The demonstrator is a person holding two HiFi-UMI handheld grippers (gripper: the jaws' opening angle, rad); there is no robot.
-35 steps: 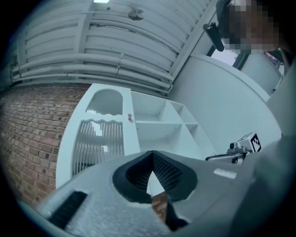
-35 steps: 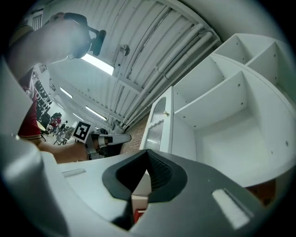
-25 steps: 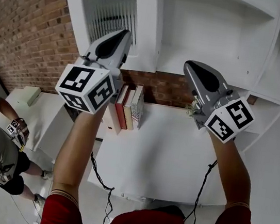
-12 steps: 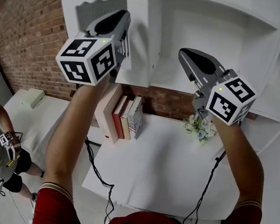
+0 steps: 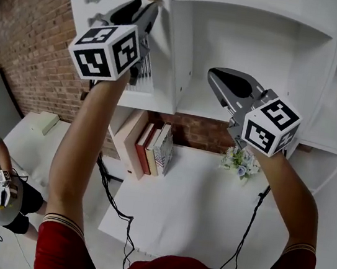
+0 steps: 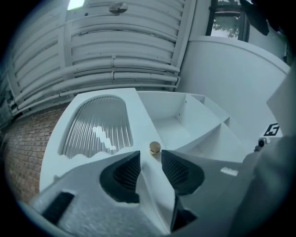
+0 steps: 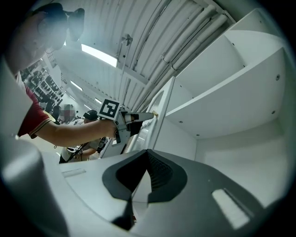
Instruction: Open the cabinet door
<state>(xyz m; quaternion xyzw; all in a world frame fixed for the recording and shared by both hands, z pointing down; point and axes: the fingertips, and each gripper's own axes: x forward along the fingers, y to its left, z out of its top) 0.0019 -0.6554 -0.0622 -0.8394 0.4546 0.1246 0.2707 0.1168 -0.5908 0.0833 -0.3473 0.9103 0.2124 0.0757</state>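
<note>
White cabinet door (image 6: pixel 138 115) standing open: arched ribbed glass (image 6: pixel 95 125), round brassy knob (image 6: pixel 155 147). Left tool (image 6: pixel 150 156) opening, knob just beyond its tips; right tool (image 7: pixel 147 159) sitting closed.

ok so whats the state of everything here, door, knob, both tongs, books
left tongs: opening, nothing between the pads
right tongs: shut, empty
cabinet door: swung open
knob: free, just beyond the left tongs' tips
books: standing on end in a row
</note>
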